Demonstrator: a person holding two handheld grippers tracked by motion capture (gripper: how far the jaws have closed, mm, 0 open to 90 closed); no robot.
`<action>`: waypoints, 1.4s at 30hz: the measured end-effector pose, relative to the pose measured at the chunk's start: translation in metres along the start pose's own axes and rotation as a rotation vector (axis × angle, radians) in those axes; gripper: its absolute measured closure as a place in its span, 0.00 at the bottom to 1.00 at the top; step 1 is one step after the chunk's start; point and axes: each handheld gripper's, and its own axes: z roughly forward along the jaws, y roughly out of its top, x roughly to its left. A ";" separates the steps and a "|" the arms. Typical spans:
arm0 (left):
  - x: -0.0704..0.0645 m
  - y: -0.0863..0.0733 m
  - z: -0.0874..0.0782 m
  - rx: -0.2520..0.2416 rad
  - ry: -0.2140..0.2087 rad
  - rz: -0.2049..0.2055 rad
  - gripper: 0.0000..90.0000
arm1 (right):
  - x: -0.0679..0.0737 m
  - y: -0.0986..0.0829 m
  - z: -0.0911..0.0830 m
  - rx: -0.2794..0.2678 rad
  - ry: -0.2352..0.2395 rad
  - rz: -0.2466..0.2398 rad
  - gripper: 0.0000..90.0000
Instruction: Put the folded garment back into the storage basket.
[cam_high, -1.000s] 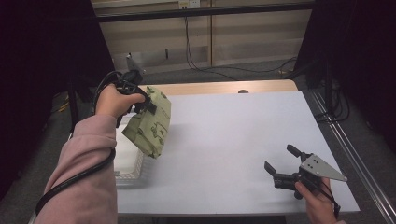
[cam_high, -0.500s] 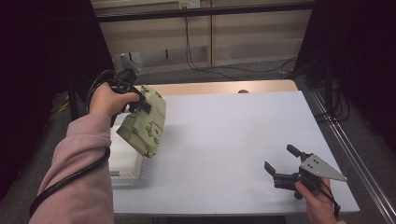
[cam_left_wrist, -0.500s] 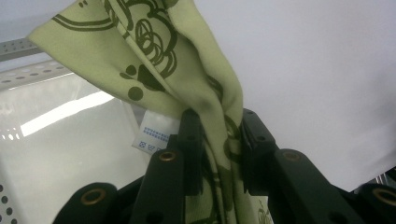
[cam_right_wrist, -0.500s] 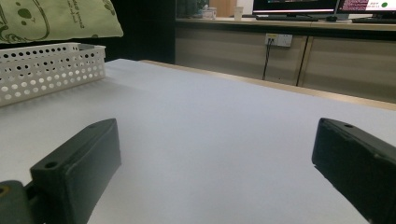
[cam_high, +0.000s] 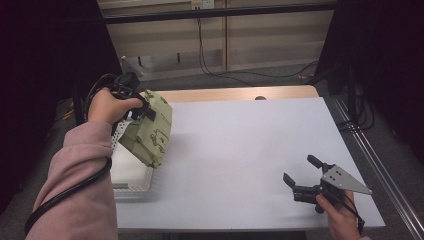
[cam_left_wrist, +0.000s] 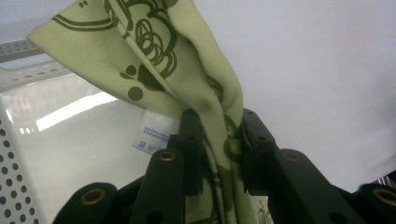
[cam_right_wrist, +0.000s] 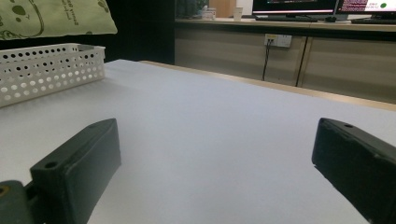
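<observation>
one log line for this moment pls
left tool: shut on cloth, held above basket | right tool: open, empty, low over table

Showing no readable words, brands or numbers anywhere. Carrying small laundry-care symbols in blue on the white care tag (cam_left_wrist: 155, 136) sewn to the green cloth bag (cam_left_wrist: 154, 56) (too blurred to tell apart). Bearing dark printed doodles, circles and dots on the bag itself, not letters. Glowing with lines of text on the monitors (cam_right_wrist: 294, 6) far behind the table, too small to read.
</observation>
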 end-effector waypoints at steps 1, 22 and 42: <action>0.001 0.000 0.000 -0.004 0.001 -0.001 0.82 | 0.000 0.000 0.000 -0.001 0.000 0.001 0.01; 0.016 -0.008 -0.012 -0.021 0.029 -0.028 0.82 | 0.000 0.000 0.000 -0.004 -0.001 -0.004 0.01; 0.029 -0.015 -0.019 -0.019 0.044 -0.050 0.82 | 0.000 0.000 0.000 -0.007 0.001 -0.006 0.01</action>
